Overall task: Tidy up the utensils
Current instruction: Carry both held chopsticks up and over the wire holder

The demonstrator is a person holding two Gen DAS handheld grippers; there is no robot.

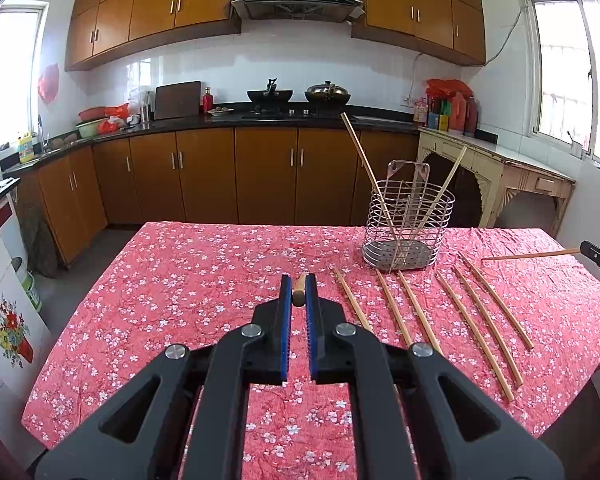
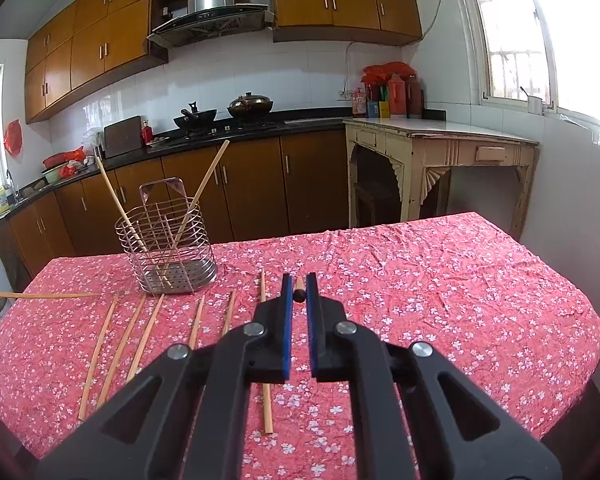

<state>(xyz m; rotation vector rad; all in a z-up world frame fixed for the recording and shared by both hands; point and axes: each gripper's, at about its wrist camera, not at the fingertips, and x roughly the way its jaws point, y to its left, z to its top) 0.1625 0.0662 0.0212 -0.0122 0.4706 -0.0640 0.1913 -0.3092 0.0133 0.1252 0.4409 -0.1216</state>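
My left gripper [image 1: 299, 282] is shut on a wooden chopstick [image 1: 299, 296] that points forward, held above the table. My right gripper [image 2: 299, 280] is likewise shut on another chopstick [image 2: 299, 292]; this chopstick [image 1: 532, 255] also shows at the right edge of the left wrist view. A wire utensil basket [image 1: 410, 232] [image 2: 166, 248] stands on the table's far side with two chopsticks leaning in it. Several loose chopsticks [image 1: 472, 328] [image 2: 140, 340] lie side by side on the cloth in front of the basket, between the two grippers.
The table wears a red flowered cloth [image 1: 200, 280] with rounded near corners. Beyond it run brown kitchen cabinets [image 1: 260, 172] under a dark counter with woks. A cream side table [image 2: 440, 140] stands at the far right under a window.
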